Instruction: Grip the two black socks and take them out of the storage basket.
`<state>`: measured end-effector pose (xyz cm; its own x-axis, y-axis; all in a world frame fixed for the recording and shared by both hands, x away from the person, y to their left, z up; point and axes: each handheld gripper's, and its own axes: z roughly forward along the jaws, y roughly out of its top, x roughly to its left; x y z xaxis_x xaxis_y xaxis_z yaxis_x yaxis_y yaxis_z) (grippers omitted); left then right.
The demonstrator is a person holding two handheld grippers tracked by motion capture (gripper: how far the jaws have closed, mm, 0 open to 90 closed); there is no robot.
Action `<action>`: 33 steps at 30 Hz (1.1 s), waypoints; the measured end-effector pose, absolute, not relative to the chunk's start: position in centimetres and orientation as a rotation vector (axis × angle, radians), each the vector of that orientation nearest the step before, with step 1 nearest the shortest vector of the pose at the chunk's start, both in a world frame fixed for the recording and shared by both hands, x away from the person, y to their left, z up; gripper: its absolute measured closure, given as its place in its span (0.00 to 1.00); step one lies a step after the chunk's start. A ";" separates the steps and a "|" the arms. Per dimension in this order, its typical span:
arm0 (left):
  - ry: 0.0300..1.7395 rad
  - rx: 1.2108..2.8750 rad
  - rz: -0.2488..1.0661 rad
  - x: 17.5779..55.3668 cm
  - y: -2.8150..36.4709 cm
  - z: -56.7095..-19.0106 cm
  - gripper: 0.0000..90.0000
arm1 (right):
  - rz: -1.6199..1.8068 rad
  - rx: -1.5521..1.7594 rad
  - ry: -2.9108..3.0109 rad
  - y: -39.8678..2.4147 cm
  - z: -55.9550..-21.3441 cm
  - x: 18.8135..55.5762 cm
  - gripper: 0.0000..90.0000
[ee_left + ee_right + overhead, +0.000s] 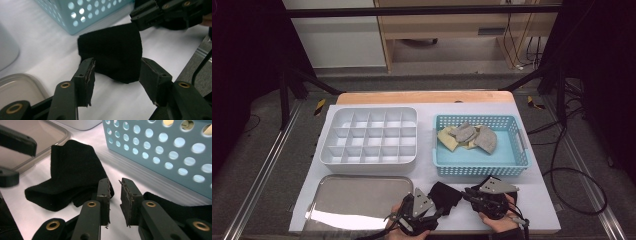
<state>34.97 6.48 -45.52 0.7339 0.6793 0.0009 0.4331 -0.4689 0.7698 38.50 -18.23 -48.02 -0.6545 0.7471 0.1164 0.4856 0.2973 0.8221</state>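
A black sock point(445, 194) lies crumpled on the white table near the front edge, between my two grippers. My left gripper point(435, 212) points at it from the left. In the left gripper view its jaws point(116, 72) stand wide open, with the sock's point(112, 50) near edge between them and the pads clear of the cloth. My right gripper point(467, 193) sits just right of the sock. In the right gripper view its jaws point(115, 186) are a narrow gap apart with bare table between them, and the sock point(72, 172) lies just left of the left fingertip.
A blue perforated basket point(482, 167) holding grey and yellow socks stands behind the grippers at the right. A white divided organiser point(369, 159) is at the back left. A metal tray point(357, 200) lies at the front left, close to my left gripper. A dark fabric strip point(180, 208) runs beside the right jaw.
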 end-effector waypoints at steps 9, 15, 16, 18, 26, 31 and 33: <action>0.855 2.186 0.382 35.3 4.8 -46.6 0.55 | 1.282 1.114 2.301 -17.5 -48.3 38.6 0.89; 0.874 2.188 0.356 36.0 5.0 -46.8 0.82 | 1.296 1.105 2.296 -17.5 -48.1 38.6 0.88; 0.869 2.181 0.354 36.0 5.1 -46.7 0.87 | 1.299 1.098 2.294 -17.5 -48.1 38.5 0.87; 0.862 2.165 0.354 36.0 5.4 -46.3 0.93 | 1.308 1.095 2.284 -17.5 -47.9 38.4 0.84; 0.857 2.089 0.339 36.1 7.8 -44.7 0.96 | 1.342 1.074 2.295 -16.8 -47.8 38.1 0.79; 0.857 2.062 0.349 36.2 9.0 -44.4 0.96 | 1.341 1.076 2.312 -16.3 -48.1 38.2 0.78; 0.855 2.054 0.340 36.2 9.4 -44.4 0.96 | 1.340 1.083 2.321 -16.0 -48.4 38.3 0.79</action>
